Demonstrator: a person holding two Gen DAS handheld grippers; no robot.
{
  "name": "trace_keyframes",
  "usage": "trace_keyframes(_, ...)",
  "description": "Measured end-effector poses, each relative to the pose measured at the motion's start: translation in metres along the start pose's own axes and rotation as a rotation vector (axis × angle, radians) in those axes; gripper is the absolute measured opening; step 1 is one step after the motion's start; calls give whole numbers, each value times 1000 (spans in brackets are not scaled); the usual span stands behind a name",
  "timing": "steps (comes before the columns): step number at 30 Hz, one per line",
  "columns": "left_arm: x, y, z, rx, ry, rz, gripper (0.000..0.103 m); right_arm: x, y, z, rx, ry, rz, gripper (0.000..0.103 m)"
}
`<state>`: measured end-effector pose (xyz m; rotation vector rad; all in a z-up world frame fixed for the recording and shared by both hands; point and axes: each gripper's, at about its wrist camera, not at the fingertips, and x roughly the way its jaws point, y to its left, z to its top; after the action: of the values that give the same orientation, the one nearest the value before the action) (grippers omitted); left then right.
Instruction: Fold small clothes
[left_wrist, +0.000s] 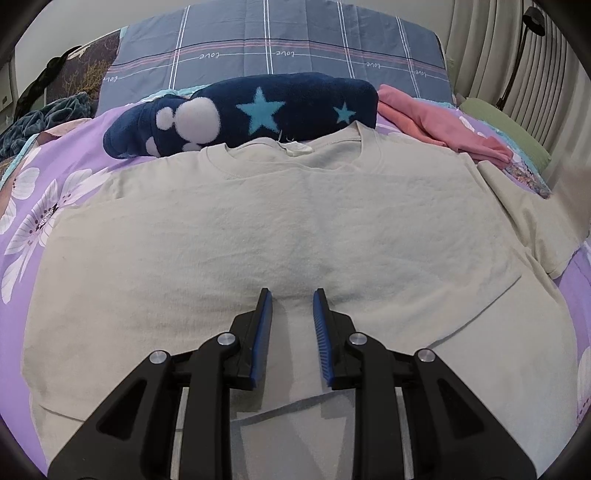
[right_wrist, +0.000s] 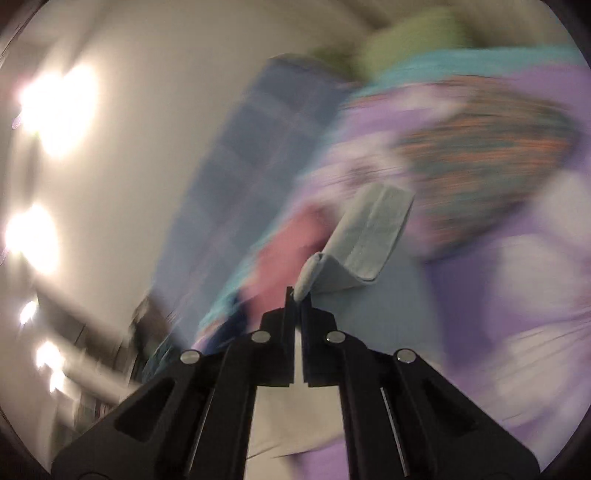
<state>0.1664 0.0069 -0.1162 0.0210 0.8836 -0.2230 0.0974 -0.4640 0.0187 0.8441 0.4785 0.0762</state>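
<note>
A cream T-shirt (left_wrist: 295, 221) lies flat on the bed, front up, with its collar (left_wrist: 295, 155) at the far side. My left gripper (left_wrist: 293, 295) hangs low over the shirt's lower middle; its jaws stand a little apart and no cloth is between the blue pads (left_wrist: 264, 325). In the blurred right wrist view my right gripper (right_wrist: 297, 295) is shut on a hemmed edge of the cream T-shirt (right_wrist: 365, 236), which looks like a sleeve. That fabric stands up lifted and bent over beyond the fingertips.
A navy fleece with stars (left_wrist: 243, 114) lies just behind the collar, and a pink garment (left_wrist: 443, 125) lies to its right. The purple floral bedsheet (left_wrist: 55, 192) surrounds the shirt. A grey plaid pillow (left_wrist: 277, 44) stands at the back, curtains (left_wrist: 498, 55) at the right.
</note>
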Motion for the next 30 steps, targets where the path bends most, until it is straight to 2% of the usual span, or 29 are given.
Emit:
trace_keyframes(3, -1, 2, 0, -10, -3, -13, 25, 43, 74, -42, -133, 110, 162, 2)
trace_keyframes(6, -1, 4, 0, -21, -5, -29, 25, 98, 126, -109, -263, 281, 242, 2)
trace_keyframes(9, -1, 9, -1, -46, -8, -62, 26, 143, 127, -167, -302, 428, 186, 3)
trace_keyframes(11, -1, 13, -1, -67, -11, -91, 27, 166, 107, -202, -294, 518, 119, 3)
trace_keyframes(13, -2, 17, -1, -85, -13, -125, 31, 173, 92, -218, -272, 559, 83, 3)
trace_keyframes(16, -2, 22, -1, -117, -16, -183, 35, 177, 73, -229, -253, 587, 41, 3)
trace_keyframes(19, -7, 26, 0, -165, -25, -235, 38, 169, 66, -233, -253, 583, 62, 3)
trace_keyframes(22, -11, 23, 4, -255, -22, -433, 40, 164, 67, -241, -280, 574, 66, 3)
trace_keyframes(23, -11, 18, 6, -258, -18, -460, 44, 165, 68, -243, -292, 566, 65, 3)
trace_keyframes(26, -4, -5, 16, -228, 17, -514, 54, 167, 72, -243, -321, 555, 66, 3)
trace_keyframes(30, 19, -29, 33, -243, 73, -544, 54, 167, 72, -245, -338, 547, 66, 3)
